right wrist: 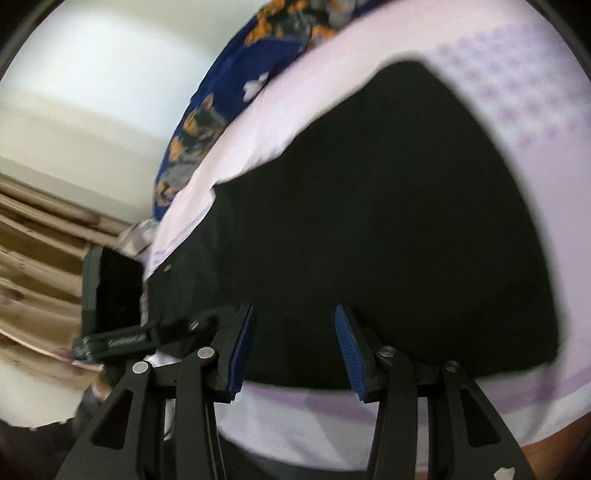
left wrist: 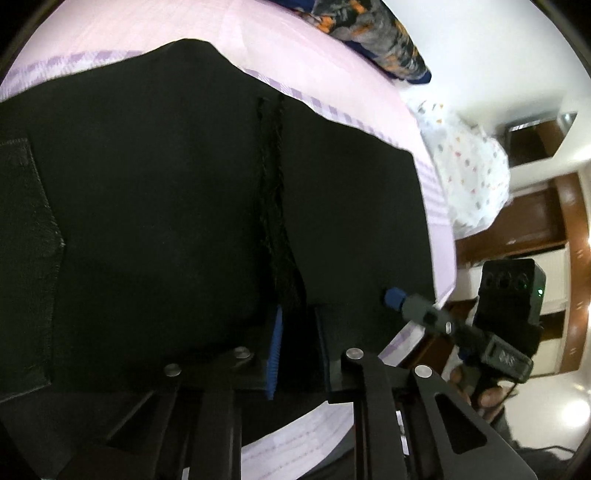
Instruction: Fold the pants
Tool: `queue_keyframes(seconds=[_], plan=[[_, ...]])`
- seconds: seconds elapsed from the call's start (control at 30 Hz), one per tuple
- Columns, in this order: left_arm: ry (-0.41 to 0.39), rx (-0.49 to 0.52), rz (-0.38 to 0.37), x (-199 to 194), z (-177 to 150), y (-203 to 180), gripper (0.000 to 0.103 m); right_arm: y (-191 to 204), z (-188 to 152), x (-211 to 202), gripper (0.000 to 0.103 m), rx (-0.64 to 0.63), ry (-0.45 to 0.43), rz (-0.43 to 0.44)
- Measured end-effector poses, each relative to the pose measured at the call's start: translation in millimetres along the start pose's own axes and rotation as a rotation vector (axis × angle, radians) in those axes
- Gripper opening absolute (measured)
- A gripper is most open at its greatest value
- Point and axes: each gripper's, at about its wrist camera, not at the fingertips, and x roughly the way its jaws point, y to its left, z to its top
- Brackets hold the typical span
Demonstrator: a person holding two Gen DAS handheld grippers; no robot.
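Observation:
Black pants [left wrist: 166, 206] lie spread on a pink and lilac bedsheet [left wrist: 303, 62]. A seam [left wrist: 273, 206] runs down the cloth and a back pocket [left wrist: 26, 258] shows at the left. My left gripper [left wrist: 297, 350] is shut on a fold of the pants near the front edge. My right gripper [right wrist: 293, 350] is open, its blue pads [right wrist: 349, 354] just over the near hem of the pants [right wrist: 388, 229]. The right gripper also shows in the left wrist view [left wrist: 395, 297], its tip touching the pants' right edge.
A blue, orange and grey patterned pillow [left wrist: 373, 33] lies at the far side of the bed, also in the right wrist view [right wrist: 207, 122]. A white dotted cloth [left wrist: 469, 166] lies past the bed's right side. Wooden cabinets [left wrist: 532, 218] and curtains [right wrist: 40, 258] stand beyond.

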Motion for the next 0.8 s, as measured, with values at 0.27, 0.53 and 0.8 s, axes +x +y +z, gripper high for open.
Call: queue_keyframes(seconds=[0.27, 0.53, 0.8], plan=[[0.011, 0.081, 0.103, 0.2, -3.9, -11.5, 0.017, 6.6, -9.6, 1.6, 0.042, -0.002, -0.003, 0.013], [-0.092, 0.060, 0.038, -23.7, -3.3, -5.6, 0.020, 22.8, -0.8, 3.9, 0.043, -0.063, -0.015, -0.050], [-0.305, 0.058, 0.114, -94.1, -21.5, 30.1, 0.030, 35.3, 28.3, 26.9, 0.043, -0.102, -0.027, -0.092]])
